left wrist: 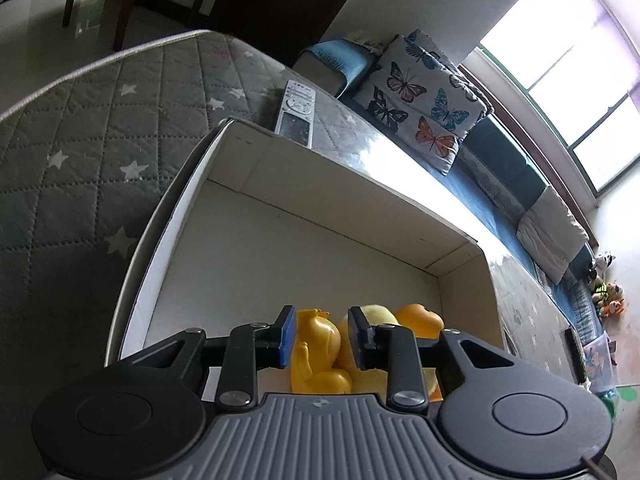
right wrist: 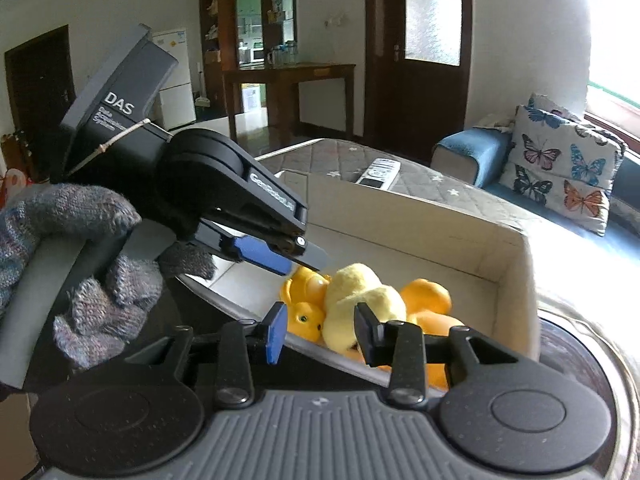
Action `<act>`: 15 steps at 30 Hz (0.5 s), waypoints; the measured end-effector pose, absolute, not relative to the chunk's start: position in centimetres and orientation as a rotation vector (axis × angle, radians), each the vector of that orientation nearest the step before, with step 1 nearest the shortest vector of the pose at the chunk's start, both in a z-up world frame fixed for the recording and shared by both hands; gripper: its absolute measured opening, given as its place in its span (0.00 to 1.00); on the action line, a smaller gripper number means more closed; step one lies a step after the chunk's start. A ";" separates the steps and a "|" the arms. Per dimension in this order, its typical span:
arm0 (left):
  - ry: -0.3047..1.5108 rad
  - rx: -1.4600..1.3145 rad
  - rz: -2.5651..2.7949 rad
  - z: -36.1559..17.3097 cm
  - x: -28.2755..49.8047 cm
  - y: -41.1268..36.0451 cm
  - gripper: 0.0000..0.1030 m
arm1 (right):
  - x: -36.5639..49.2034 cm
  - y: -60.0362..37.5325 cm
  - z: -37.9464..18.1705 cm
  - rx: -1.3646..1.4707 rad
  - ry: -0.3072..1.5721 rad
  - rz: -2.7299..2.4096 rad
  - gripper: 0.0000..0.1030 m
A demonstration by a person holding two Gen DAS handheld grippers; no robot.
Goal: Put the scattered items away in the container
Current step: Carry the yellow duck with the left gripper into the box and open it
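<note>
A white cardboard box [left wrist: 320,184] sits on a quilted grey surface; it also shows in the right wrist view [right wrist: 516,256]. Inside its near end lie several yellow and orange toys: rubber ducks [left wrist: 316,340] and a pale yellow plush duck [right wrist: 360,296]. My left gripper [left wrist: 322,338] is open above the box, fingers either side of an orange-yellow duck without gripping it. In the right wrist view the left gripper [right wrist: 296,256] hangs over the toys. My right gripper [right wrist: 322,332] is open and empty, just outside the box's near rim.
A silver remote control [left wrist: 296,112] lies on the quilted surface [left wrist: 80,160] beyond the box. A blue sofa with a butterfly pillow [left wrist: 424,104] runs along the window side. A dark wooden table [right wrist: 288,80] and door stand behind.
</note>
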State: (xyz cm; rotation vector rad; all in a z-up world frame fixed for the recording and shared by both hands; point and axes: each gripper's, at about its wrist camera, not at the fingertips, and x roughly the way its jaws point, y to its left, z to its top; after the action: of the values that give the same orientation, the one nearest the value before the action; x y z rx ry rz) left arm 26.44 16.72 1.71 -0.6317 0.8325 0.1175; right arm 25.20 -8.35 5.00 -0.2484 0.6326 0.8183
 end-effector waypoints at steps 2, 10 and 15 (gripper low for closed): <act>0.825 -0.612 0.113 2.1 26.0 16.2 0.31 | 24.7 -8.9 5.1 -0.243 0.628 0.809 0.43; 0.784 -0.528 0.091 3.7 24.0 13.8 0.31 | 22.4 -10.8 5.2 -0.205 0.621 0.787 0.44; 0.779 -0.497 0.073 4.0 22.7 12.3 0.31 | 21.2 -11.9 4.9 -0.182 0.628 0.767 0.48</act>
State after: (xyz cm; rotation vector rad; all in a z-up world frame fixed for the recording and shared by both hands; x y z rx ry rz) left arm 22.74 12.35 3.98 -0.4973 0.7789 0.0732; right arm 21.21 -11.88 4.89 -0.1821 0.6284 0.7668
